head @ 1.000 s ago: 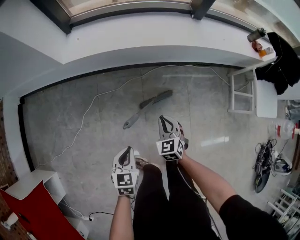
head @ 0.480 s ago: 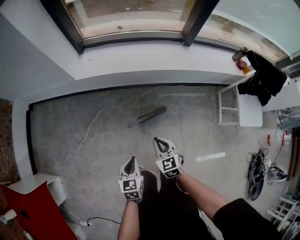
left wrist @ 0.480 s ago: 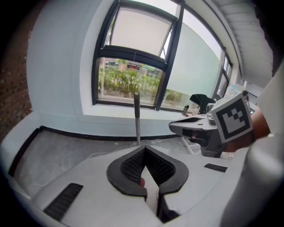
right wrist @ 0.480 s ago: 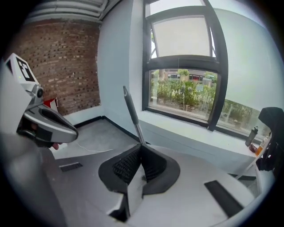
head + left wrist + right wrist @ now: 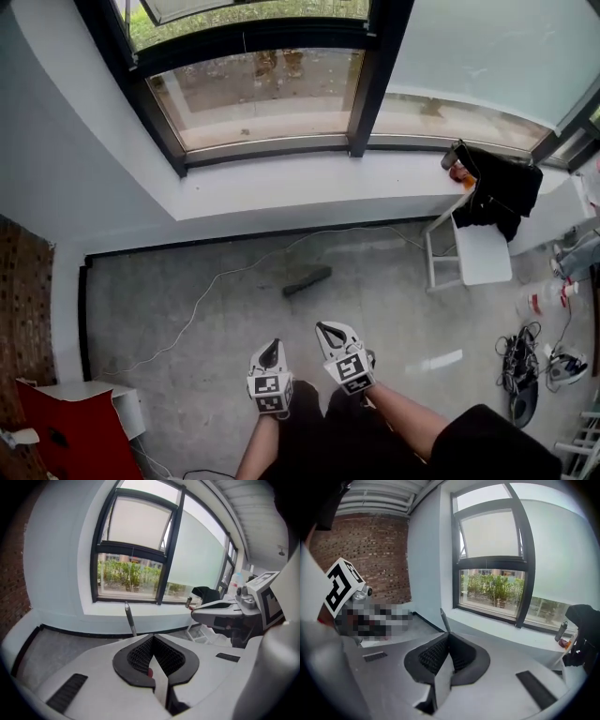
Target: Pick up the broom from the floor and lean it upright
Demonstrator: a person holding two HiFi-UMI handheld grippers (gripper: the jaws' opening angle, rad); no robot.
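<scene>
Grey speckled floor (image 5: 187,328) fills the lower half of the head view. The broom (image 5: 307,279) lies flat on it, a short dark shape close to the floor's far edge, just short of the wall under the window (image 5: 262,94). A white cable (image 5: 202,300) trails across the floor from the left edge toward the far edge, passing behind the broom. The left hand-held gripper (image 5: 273,347) and the right hand-held gripper (image 5: 324,327) hover side by side nearer the person, well apart from the broom, both pointing toward it. Toward the floor's right edge stands a white stool (image 5: 473,253), with a black garment (image 5: 497,187) draped over the sill end above it.

Looking along the left hand-held gripper, its dark ribbed pads are pressed together into a narrow seam with nothing between them. Beyond lie the window, green bushes outside, and the right hand-held gripper with its marker cube at the right edge.

Looking along the right hand-held gripper, its jaws are likewise pressed together and empty. A brick wall (image 5: 370,550) stands to the left, the window ahead, and a small bottle (image 5: 561,631) sits on the sill at the right.
</scene>
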